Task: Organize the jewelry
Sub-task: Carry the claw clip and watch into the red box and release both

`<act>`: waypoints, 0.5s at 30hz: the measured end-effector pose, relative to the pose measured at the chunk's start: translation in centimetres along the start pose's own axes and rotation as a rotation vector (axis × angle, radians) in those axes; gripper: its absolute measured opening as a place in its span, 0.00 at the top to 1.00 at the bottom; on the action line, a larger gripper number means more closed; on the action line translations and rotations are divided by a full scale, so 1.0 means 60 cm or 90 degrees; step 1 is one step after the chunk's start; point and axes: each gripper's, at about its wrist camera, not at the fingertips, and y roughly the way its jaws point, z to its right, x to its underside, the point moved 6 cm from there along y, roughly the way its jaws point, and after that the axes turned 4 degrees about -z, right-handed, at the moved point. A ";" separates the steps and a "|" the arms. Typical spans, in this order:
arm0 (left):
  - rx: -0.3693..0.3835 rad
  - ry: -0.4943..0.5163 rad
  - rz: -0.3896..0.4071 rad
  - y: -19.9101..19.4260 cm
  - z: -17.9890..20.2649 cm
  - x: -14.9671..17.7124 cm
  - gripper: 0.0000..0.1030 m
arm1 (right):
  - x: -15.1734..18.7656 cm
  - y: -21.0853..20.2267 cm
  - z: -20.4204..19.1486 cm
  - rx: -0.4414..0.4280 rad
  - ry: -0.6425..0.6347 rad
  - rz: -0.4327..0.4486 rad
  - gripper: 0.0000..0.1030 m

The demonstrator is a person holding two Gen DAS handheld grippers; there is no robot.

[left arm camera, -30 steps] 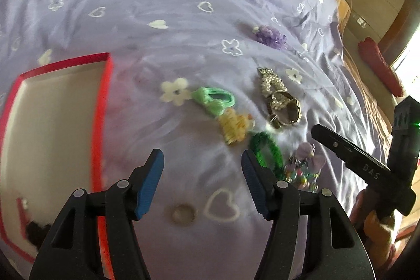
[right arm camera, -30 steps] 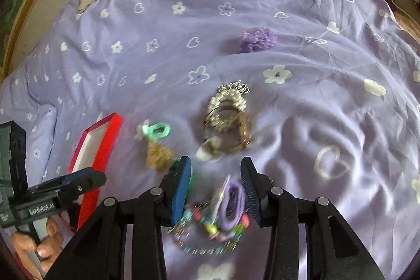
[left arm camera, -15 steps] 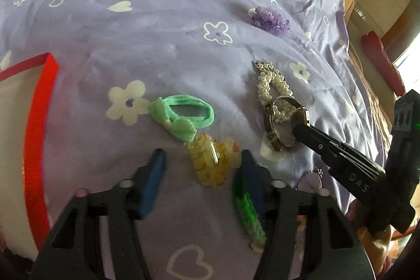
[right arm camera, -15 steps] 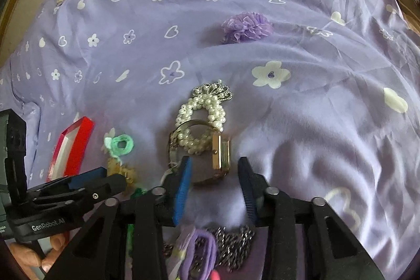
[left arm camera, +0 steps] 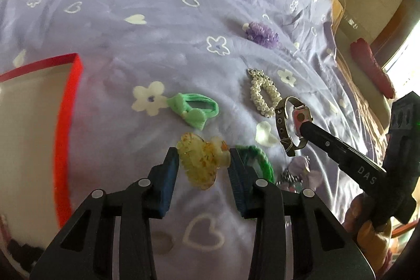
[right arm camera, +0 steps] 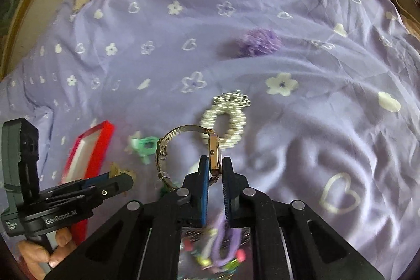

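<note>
Step in hand: pick-up phase, both hands at once; each set of tongs takes one piece off the lilac flower-and-heart printed bedspread (left arm camera: 162, 25).
Left tongs (left arm camera: 203, 162): jaws closing around the translucent yellow claw hair clip (left arm camera: 200, 159); both blue pads sit against its sides, so I read it as gripped. The clip appears to rest on the bedspread, not yet lifted.
Right tongs (right arm camera: 215, 169): brought together on the case of the gold-toned metal-band wristwatch (right arm camera: 214, 151); the band loops out toward 10 o'clock from the jaws and seems raised off the bedspread.
Destination: red-rimmed shallow box with pale lining (left arm camera: 67, 106), at 9 o'clock of the left tongs. Judged to be the place for sorted pieces.
Left lying: mint green fabric hair tie with bow (left arm camera: 195, 110) at 12 o'clock of the clip; white pearl bead bracelet (left arm camera: 263, 93) at 1 o'clock; purple ruffled scrunchie (left arm camera: 262, 34) farther off at 1 o'clock; green braided hair loop (left arm camera: 258, 159) just beside the left tongs at 3 o'clock; a mixed heap of beaded chains under the right tongs, blurred.
Progress: early, by my estimate; most pieces lie loose.
Next move, left: lift straight up, then carry toward 9 o'clock over the red rim before releasing.
Next move, right: the watch must travel farther across; stagger the two drops so the tongs do not meet over the box.
Risk: the smooth clip may pivot between the pads.
</note>
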 end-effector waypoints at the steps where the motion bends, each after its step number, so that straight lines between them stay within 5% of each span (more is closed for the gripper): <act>1: -0.002 -0.001 0.005 -0.011 -0.006 0.004 0.65 | 0.000 -0.003 -0.010 -0.008 -0.004 0.000 0.91; 15: -0.027 -0.056 0.046 -0.124 -0.125 0.060 0.65 | 0.042 0.006 -0.165 -0.072 -0.078 -0.033 0.91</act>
